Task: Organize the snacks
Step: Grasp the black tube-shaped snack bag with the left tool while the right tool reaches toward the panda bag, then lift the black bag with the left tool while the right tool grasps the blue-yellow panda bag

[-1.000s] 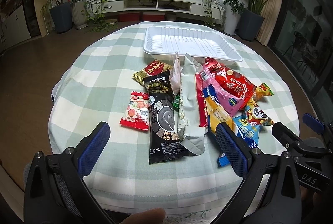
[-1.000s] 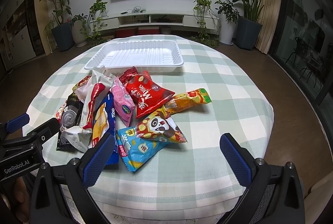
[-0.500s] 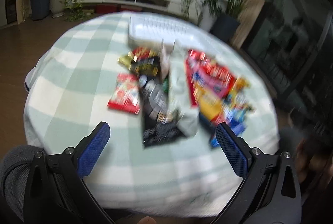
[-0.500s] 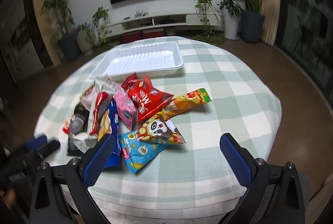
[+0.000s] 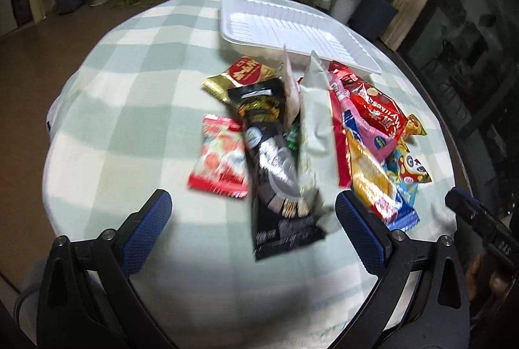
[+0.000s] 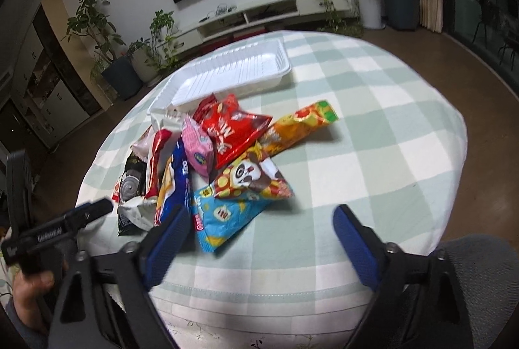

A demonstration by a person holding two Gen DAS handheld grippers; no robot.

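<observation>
A pile of snack packets lies mid-table: a black packet (image 5: pixel 275 167), a small red packet (image 5: pixel 220 162), a grey-white packet (image 5: pixel 316 112), a red Mylikes bag (image 5: pixel 378 109) (image 6: pixel 230 128), a panda packet (image 6: pixel 253 178), a blue packet (image 6: pixel 223 216) and an orange stick packet (image 6: pixel 298 126). An empty white tray (image 5: pixel 292 31) (image 6: pixel 227 73) sits behind the pile. My left gripper (image 5: pixel 253 225) is open and empty, just in front of the black packet. My right gripper (image 6: pixel 261 234) is open and empty, near the blue packet.
The round table has a green-and-white checked cloth (image 5: pixel 136 109) (image 6: pixel 382 128). Potted plants (image 6: pixel 120 70) and a TV cabinet (image 6: pixel 272 11) stand beyond it. The other gripper shows at the edge of each view, in the left wrist view (image 5: pixel 480 219) and in the right wrist view (image 6: pixel 55 229).
Both grippers have moved forward and lower toward the pile, tilting as they go. The packets and tray have not moved. Both stay open.
</observation>
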